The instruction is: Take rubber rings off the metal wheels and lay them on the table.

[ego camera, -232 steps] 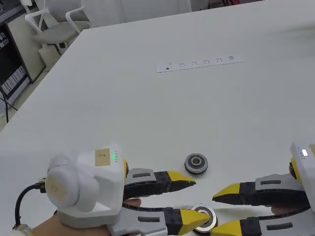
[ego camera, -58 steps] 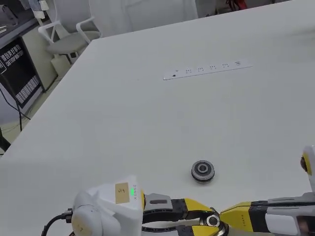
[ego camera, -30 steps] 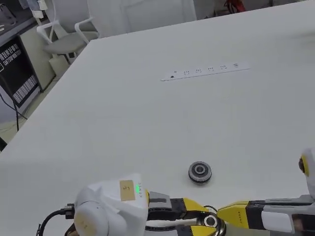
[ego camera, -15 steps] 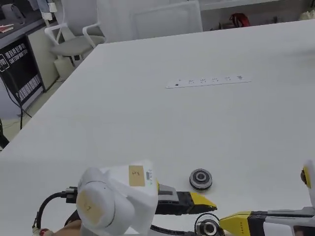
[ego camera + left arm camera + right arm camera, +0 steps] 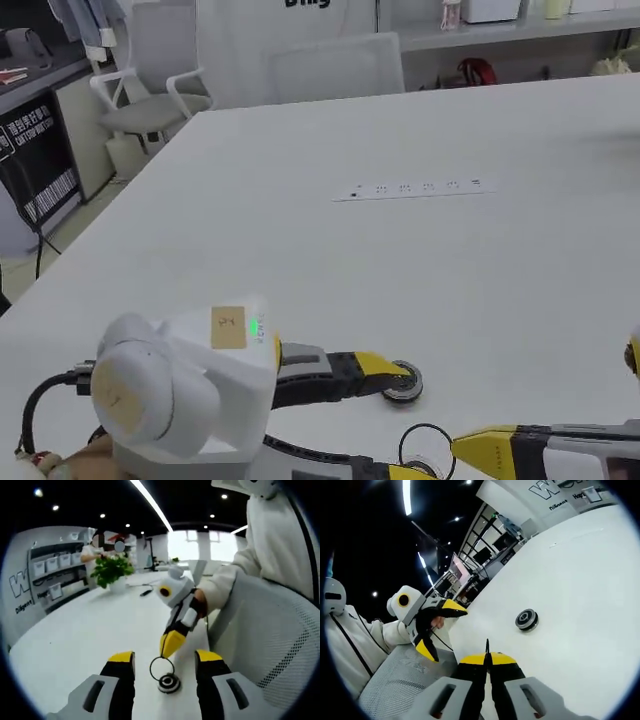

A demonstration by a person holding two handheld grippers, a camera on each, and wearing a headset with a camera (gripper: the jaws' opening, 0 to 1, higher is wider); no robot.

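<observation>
One rubber ring (image 5: 150, 666) has come free, pinched in the closed right tongs (image 5: 487, 656) just over its bare wheel (image 5: 169, 682). Left tongs (image 5: 165, 656) have opened around that wheel; a second wheel (image 5: 402, 385), just beyond, waits on the counter (image 5: 300, 230).

Two metal wheels are counted on the white table (image 5: 250, 230), one (image 5: 169, 682) by its near edge and one (image 5: 404, 385) a little farther in, along with a single loose rubber ring (image 5: 425, 440) and one power strip (image 5: 413, 188). Two tools, the left gripper (image 5: 165, 656) and the right gripper (image 5: 487, 656), are pictured over the table. Two chairs, one white-framed (image 5: 135, 85) and one mesh-backed (image 5: 335, 65), are set beyond its far edge.
</observation>
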